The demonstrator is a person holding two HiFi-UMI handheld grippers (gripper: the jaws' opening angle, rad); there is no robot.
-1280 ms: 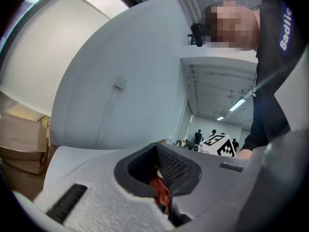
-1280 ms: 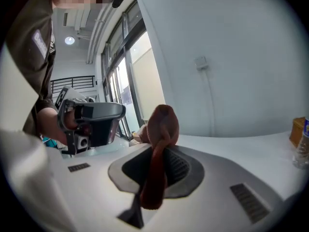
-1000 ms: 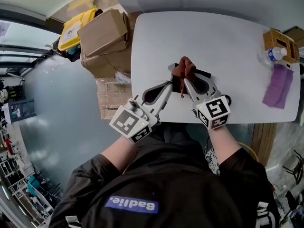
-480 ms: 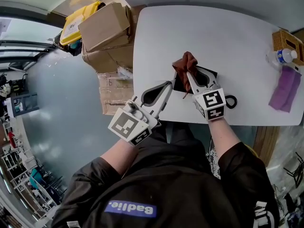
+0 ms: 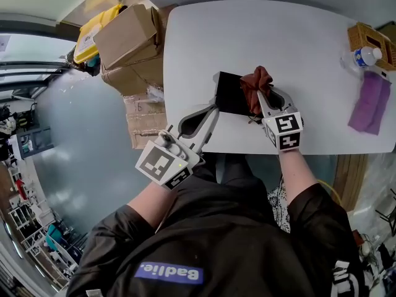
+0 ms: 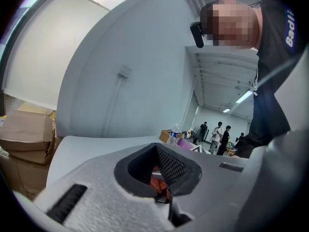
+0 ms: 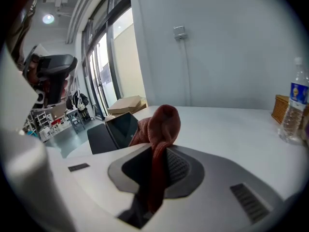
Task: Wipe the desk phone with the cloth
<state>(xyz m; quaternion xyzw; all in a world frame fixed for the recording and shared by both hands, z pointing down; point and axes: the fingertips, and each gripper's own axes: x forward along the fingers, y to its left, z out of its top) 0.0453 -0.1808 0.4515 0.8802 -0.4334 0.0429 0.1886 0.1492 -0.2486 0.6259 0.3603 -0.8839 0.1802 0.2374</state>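
Observation:
The black desk phone [image 5: 229, 93] lies on the white table [image 5: 297, 36] near its front edge. My right gripper [image 5: 259, 98] is shut on a bunched red-brown cloth [image 5: 255, 81], which rests on the phone's right part. In the right gripper view the cloth [image 7: 160, 123] hangs between the jaws, with the phone's dark panel [image 7: 120, 127] just beyond to the left. My left gripper [image 5: 215, 108] is shut, tips at the phone's near left corner; nothing shows between its jaws [image 6: 155, 148].
Cardboard boxes [image 5: 127, 39] and a yellow bin [image 5: 98, 30] stand left of the table. At the table's right end are a wicker basket [image 5: 366, 39], a water bottle [image 5: 361, 56] and a purple cloth [image 5: 370, 101]. People [image 6: 218, 133] stand far off.
My right gripper has carried the cloth rightward across the phone, baring more of its black left side. The left gripper has stayed at the phone's near left corner.

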